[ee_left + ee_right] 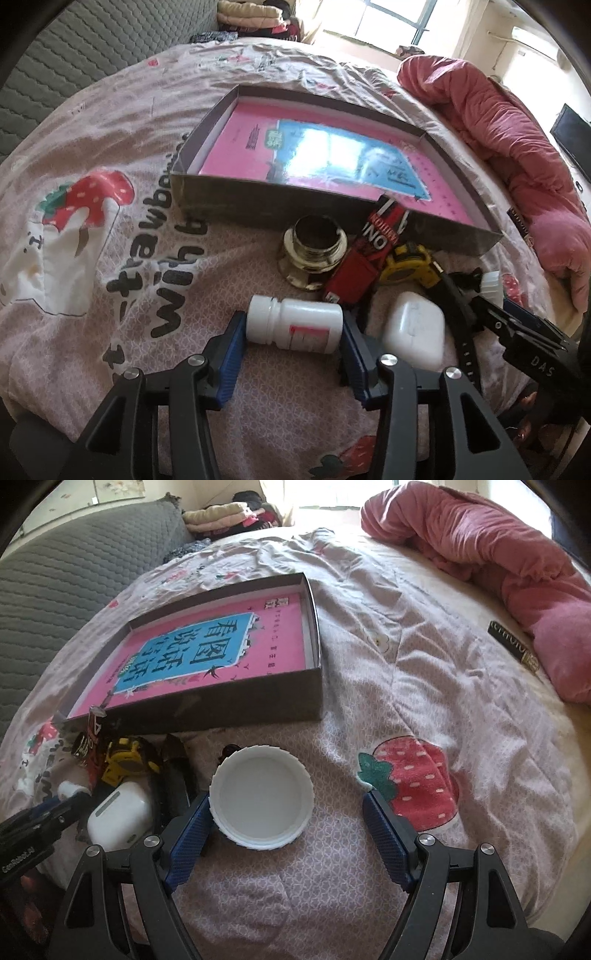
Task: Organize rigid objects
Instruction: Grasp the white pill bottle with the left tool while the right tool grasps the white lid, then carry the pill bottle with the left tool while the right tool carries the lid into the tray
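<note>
My left gripper (293,332) is shut on a white pill bottle (293,325) that lies sideways on the bed, its blue pads touching both ends. My right gripper (286,819) is open around a white round lid (261,796); the left pad touches its rim, the right pad stands apart. A shallow dark box (236,195) holding a pink book (258,147) lies beyond; it also shows in the right wrist view (229,709). Near the box lie a brass ring fitting (314,251), a red pack (369,258), a yellow tape measure (406,266) and a white earbud case (413,328).
A black strap (461,317) lies beside the earbud case. A rolled pink quilt (498,554) lies on the right of the bed, with a small dark box (511,646) near it. A grey padded headboard (55,572) stands at left. The bedsheet (406,646) is wrinkled.
</note>
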